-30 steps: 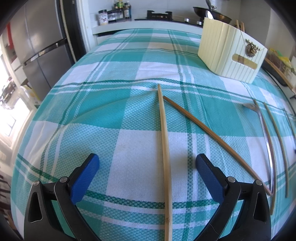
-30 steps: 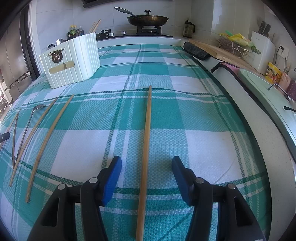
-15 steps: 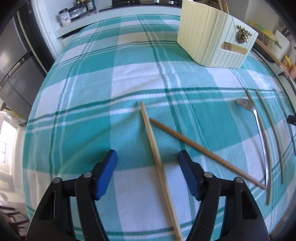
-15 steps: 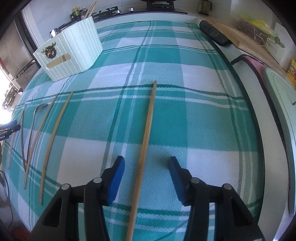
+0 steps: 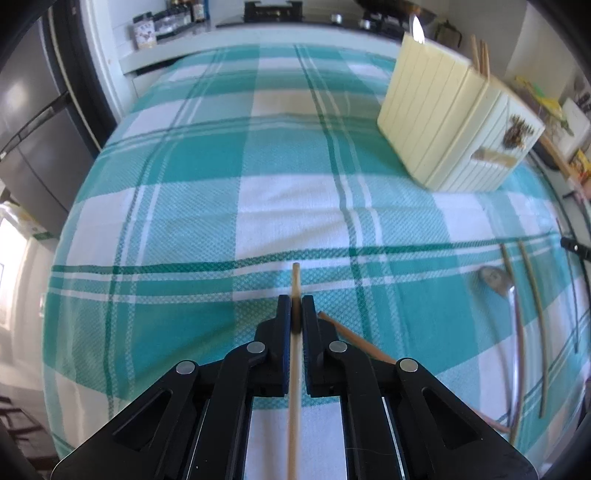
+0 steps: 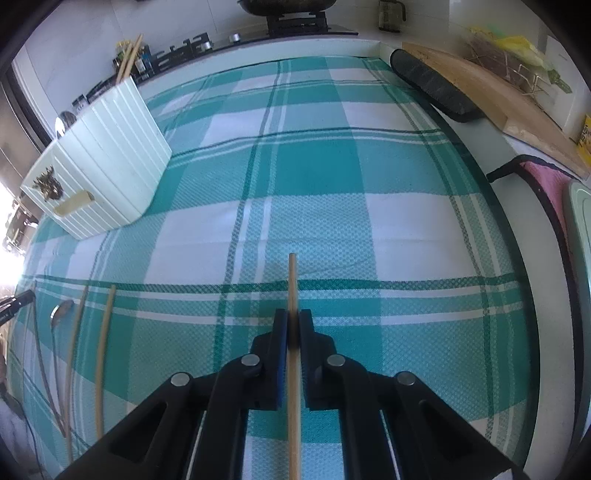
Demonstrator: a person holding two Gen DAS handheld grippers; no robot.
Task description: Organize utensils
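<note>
In the left wrist view my left gripper (image 5: 295, 306) is shut on a pale wooden chopstick (image 5: 294, 398), its jaws just finishing their closing. The stick's tip pokes past the pads. A darker chopstick (image 5: 354, 339) lies half hidden behind the right finger. My right gripper (image 6: 293, 325) has likewise closed on another chopstick (image 6: 292, 280), pinched between its pads. The cream ribbed utensil holder (image 5: 454, 122) (image 6: 107, 166) stands at the back of the cloth with chopsticks in it. A metal spoon (image 5: 495, 278) (image 6: 61, 312) and loose chopsticks (image 5: 533, 306) (image 6: 103, 350) lie on the cloth between the two grippers.
A teal and white checked cloth (image 5: 207, 147) covers the table. A fridge (image 5: 33, 122) stands to the left. A stove with a pan (image 6: 291, 11) lines the back, and a wooden cutting board (image 6: 491, 92) and a sink edge (image 6: 580, 236) run along the right.
Both grippers went from wide open around their chopsticks to shut on them. Both moved forward along the sticks, so only a short tip shows past the pads.
</note>
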